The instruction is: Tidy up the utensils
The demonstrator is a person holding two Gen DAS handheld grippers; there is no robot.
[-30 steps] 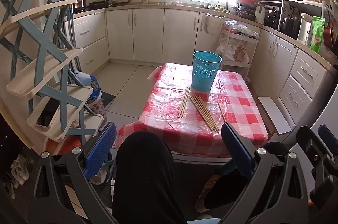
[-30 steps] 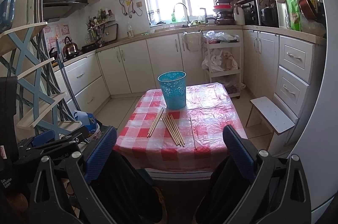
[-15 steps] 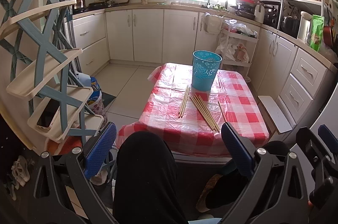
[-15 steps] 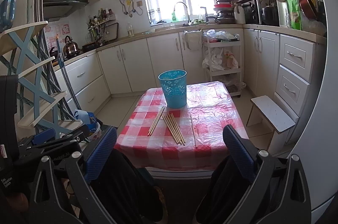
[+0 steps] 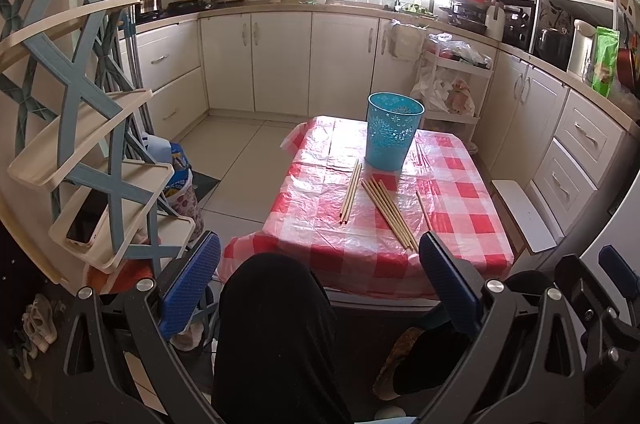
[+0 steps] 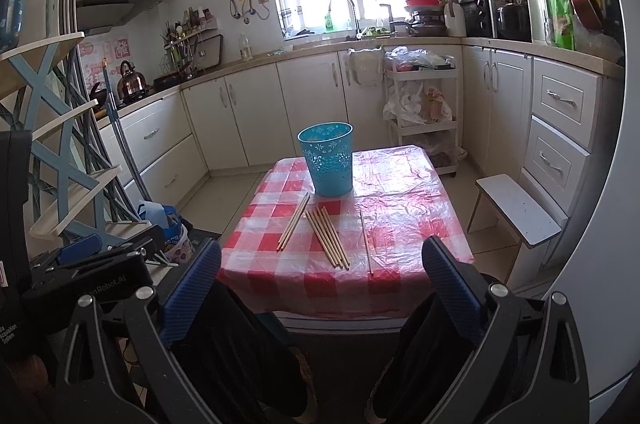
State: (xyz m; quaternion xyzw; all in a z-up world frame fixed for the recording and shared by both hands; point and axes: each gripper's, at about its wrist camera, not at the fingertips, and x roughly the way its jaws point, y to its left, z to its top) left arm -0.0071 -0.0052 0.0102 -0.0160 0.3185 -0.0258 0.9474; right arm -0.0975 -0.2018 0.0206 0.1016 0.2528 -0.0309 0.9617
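Several wooden chopsticks lie on the red-checked tablecloth (image 5: 460,220) (image 6: 400,212): a pair (image 5: 351,191) (image 6: 294,221) at the left, a bundle (image 5: 390,212) (image 6: 328,236) in the middle and a single stick (image 5: 423,209) (image 6: 365,241) at the right. Behind them stands a blue perforated holder (image 5: 394,131) (image 6: 329,157), upright. My left gripper (image 5: 318,270) and right gripper (image 6: 320,274) both hang open and empty, short of the table's near edge, above the person's dark-clothed knees (image 5: 276,328).
A blue-and-cream shelf rack (image 5: 76,127) stands close at the left, with a phone (image 5: 86,220) on one shelf. A small white stool (image 6: 516,209) sits right of the table. White cabinets (image 6: 312,107) and a trolley (image 6: 420,103) line the far walls.
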